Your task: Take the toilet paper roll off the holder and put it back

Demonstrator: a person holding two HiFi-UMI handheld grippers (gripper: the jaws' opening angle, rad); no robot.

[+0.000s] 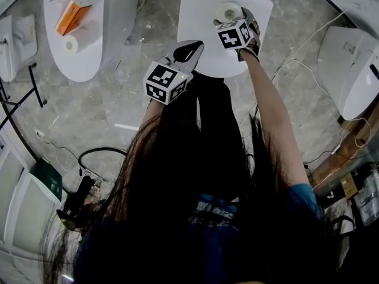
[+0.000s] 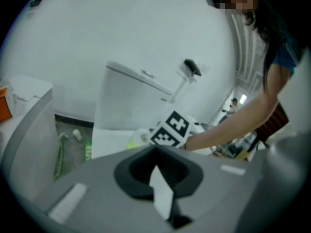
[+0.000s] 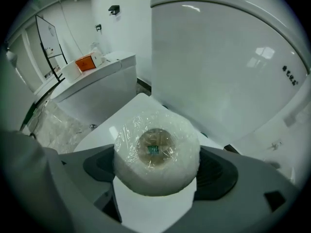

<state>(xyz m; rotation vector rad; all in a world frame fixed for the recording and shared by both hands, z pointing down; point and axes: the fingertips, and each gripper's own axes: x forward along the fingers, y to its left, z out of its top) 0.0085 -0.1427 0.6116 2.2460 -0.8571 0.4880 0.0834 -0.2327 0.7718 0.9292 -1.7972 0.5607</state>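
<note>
The toilet paper roll (image 3: 156,154) is white and wrapped in clear film, with its core facing the camera. My right gripper (image 3: 158,173) is shut on it, a dark pad on each side. In the head view the roll (image 1: 227,10) sits at the tip of my right gripper (image 1: 237,18), over the white toilet (image 1: 204,34). My left gripper (image 1: 189,51) hangs lower left of it, jaws together and holding nothing. The left gripper (image 2: 158,171) view shows the right gripper's marker cube (image 2: 172,128) beside the roll (image 2: 141,137). A small black wall fitting (image 2: 192,67) is above the cistern.
A second toilet (image 1: 89,52) at the left carries an orange box (image 1: 72,15) and another roll (image 1: 71,44). A third white fixture (image 1: 349,70) stands at the right. Cables (image 1: 95,152) lie on the marble floor. A green bottle (image 2: 88,149) stands beside the cistern (image 2: 131,96).
</note>
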